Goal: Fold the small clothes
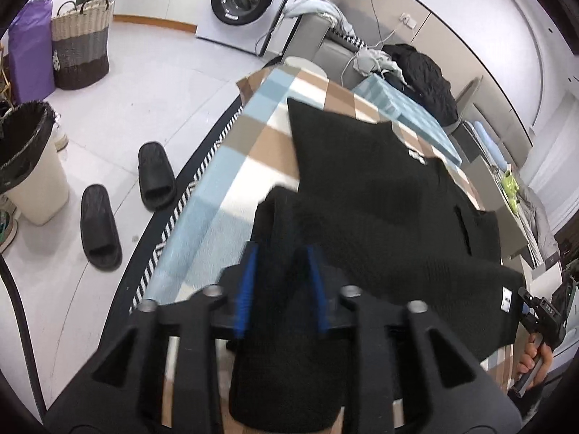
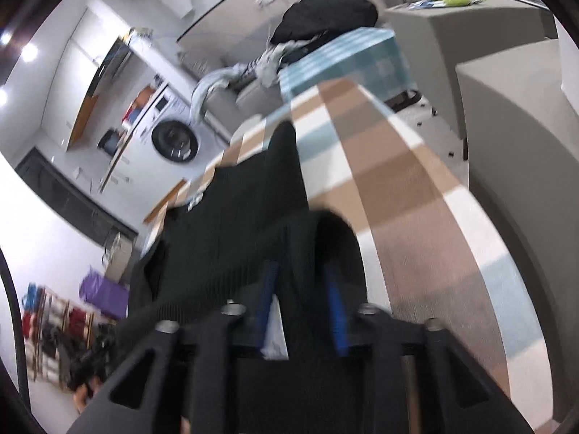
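A black ribbed-knit garment (image 1: 380, 195) lies spread across the checked blue, tan and cream surface (image 1: 224, 166), a small white label at its 4 o'clock hem. The left gripper (image 1: 280, 253) and the right gripper (image 2: 302, 275) each have blue-padded fingers (image 1: 246, 289) clenched on a bunched fold of knit.
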### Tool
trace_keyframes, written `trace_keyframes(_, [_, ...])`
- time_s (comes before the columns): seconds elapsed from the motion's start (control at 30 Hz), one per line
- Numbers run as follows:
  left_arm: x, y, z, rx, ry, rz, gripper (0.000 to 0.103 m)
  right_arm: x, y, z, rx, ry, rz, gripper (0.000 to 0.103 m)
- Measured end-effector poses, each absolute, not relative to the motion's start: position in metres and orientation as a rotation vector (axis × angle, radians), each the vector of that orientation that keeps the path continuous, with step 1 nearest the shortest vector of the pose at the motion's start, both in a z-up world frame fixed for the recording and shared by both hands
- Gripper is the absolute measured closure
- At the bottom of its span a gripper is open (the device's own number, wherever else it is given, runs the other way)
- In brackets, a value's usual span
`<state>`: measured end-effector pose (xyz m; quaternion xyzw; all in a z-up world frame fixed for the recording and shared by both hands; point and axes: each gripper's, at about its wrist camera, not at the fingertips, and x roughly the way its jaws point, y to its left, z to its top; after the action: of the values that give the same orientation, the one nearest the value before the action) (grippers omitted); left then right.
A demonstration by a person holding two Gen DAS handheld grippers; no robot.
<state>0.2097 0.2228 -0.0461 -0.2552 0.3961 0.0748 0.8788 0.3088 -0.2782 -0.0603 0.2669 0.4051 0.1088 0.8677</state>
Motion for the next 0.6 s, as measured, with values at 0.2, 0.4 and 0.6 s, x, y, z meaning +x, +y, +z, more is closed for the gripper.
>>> trace_keyframes(0.2, [0.197,0.209,-0.042,-0.464,0.788,0.164,0.090,0.294,-0.271,-0.059,0.431,0.816,0.220,0.081])
trace_keyframes(0.4, [0.193,0.209,-0.013,-0.465,0.691,0.158,0.100,0.294,-0.262,-0.030,0.370,0.699,0.273,0.097])
trace_keyframes(0.6, [0.217,0.212,-0.020,-0.456,0.727,0.193,0.100,0.323,-0.261,-0.034,0.341,0.727,0.135,0.097])
